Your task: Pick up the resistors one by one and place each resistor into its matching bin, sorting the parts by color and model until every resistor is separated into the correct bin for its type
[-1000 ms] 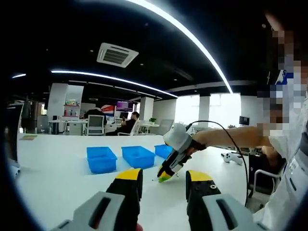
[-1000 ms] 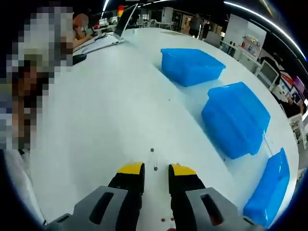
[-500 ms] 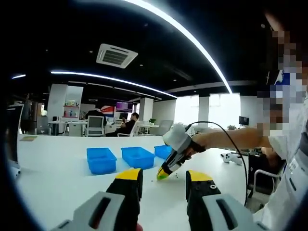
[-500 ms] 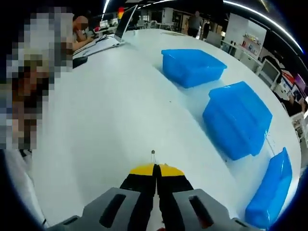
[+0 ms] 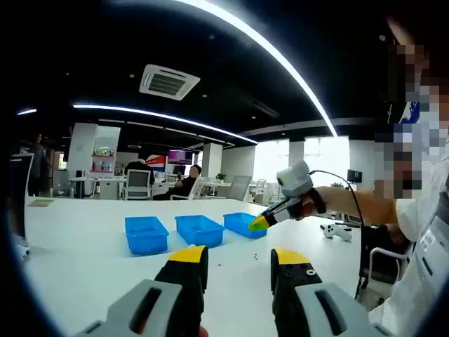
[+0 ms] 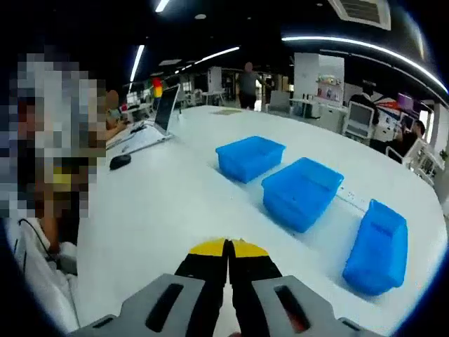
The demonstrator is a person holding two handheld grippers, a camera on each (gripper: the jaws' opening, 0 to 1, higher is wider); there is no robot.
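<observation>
Nearest in the right gripper view, right gripper (image 6: 226, 246) with yellow tips pressed together, lifted above the white bench (image 6: 161, 203); presumably pinching a resistor, too small to make out between the tips, so cannot tell for certain. Best done by keeping the squeeze firm, bringing the tips over the open mouth of the matching bin, lowering inside the walls before releasing, so the part cannot bounce out. Worth checking colour and model against the bin first; a wrong drop means fishing out a tiny part.

In the left gripper view, left gripper (image 5: 238, 261) spread wide, nothing between the jaws, held low over the near edge of the bench. Just beyond, a few small specks (image 5: 255, 255) on the bench, likely loose resistors awaiting pickup.

Further out, three blue bins in a row toward the middle of the bench: middle bin (image 6: 302, 192), far bin (image 6: 249, 156), near bin (image 6: 376, 246). Seen from the left gripper view, right gripper (image 5: 257, 224) hovering at the rightmost bin (image 5: 240, 223), cable trailing back to a sleeve.

Toward the far left edge of the bench, a laptop (image 6: 156, 121) and a dark mouse (image 6: 121, 161). Behind, an open office: desks, seated people, strip lights and a ceiling vent (image 5: 165, 81).
</observation>
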